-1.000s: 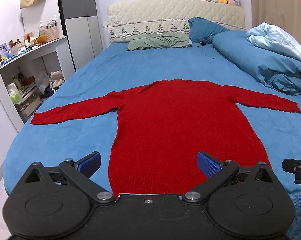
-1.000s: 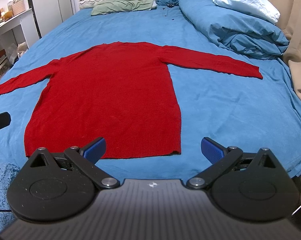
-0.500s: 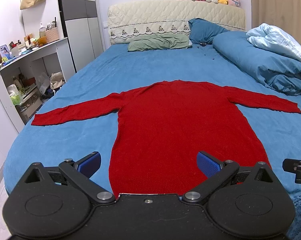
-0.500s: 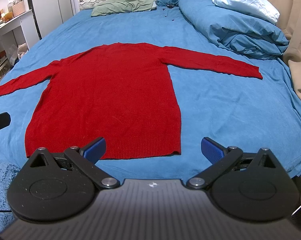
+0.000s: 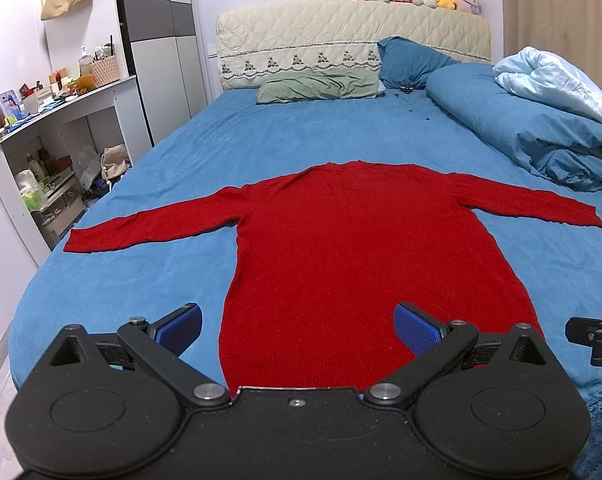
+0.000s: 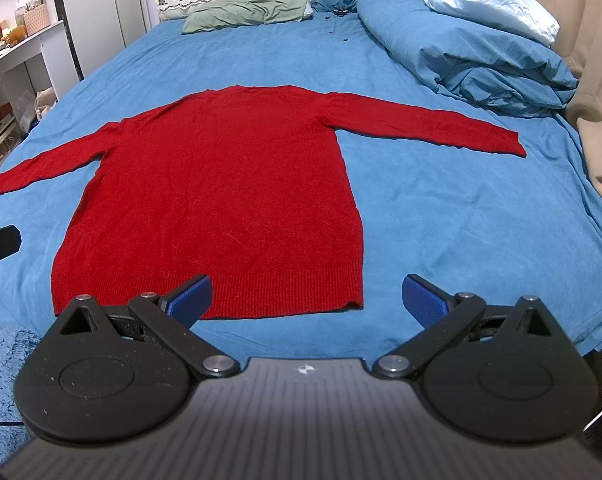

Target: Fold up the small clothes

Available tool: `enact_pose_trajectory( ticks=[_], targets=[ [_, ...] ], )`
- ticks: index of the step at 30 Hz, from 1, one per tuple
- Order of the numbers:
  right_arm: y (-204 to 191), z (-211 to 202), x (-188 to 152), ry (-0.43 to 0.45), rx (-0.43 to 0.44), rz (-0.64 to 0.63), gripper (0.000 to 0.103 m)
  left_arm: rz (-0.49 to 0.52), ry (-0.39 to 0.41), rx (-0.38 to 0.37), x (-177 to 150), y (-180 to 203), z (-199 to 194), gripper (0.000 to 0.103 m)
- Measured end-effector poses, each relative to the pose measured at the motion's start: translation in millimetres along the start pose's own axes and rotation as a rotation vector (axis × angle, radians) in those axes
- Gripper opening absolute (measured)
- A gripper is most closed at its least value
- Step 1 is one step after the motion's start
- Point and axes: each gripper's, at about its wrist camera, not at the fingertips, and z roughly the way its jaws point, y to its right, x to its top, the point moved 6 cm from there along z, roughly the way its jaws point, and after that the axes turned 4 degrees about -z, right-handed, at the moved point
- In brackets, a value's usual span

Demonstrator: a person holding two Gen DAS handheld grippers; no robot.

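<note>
A red long-sleeved sweater [image 5: 361, 248] [image 6: 221, 184] lies flat on the blue bed sheet [image 5: 149, 272], both sleeves spread out sideways and the hem nearest me. My left gripper [image 5: 297, 330] hovers open over the hem's left part, its blue pads [image 5: 181, 328] wide apart with nothing between them. My right gripper [image 6: 307, 298] hangs open above the hem's right corner, holding nothing. The tip of the right gripper [image 5: 593, 334] shows at the right edge of the left wrist view.
A rolled blue duvet [image 5: 533, 136] with a pale blue blanket [image 5: 557, 84] lies along the bed's right side. Green [image 5: 321, 86] and blue [image 5: 413, 62] pillows rest by the headboard. A white shelf unit [image 5: 45, 152] with clutter stands left of the bed. A curtain [image 6: 597, 80] hangs at right.
Both grippers have drifted back slightly, so the sweater sits a little lower in view. The sweater itself has not moved and both grippers stay open.
</note>
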Motion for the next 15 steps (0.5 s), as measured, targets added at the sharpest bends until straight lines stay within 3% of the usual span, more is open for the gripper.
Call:
enact_pose_trajectory(
  ticks=[15],
  targets=[
    [0.4, 0.6, 1.0, 0.000, 0.002, -0.001, 0.103, 0.002, 0.003, 0.001, 0.9, 0.5, -1.4, 0.103]
  ],
)
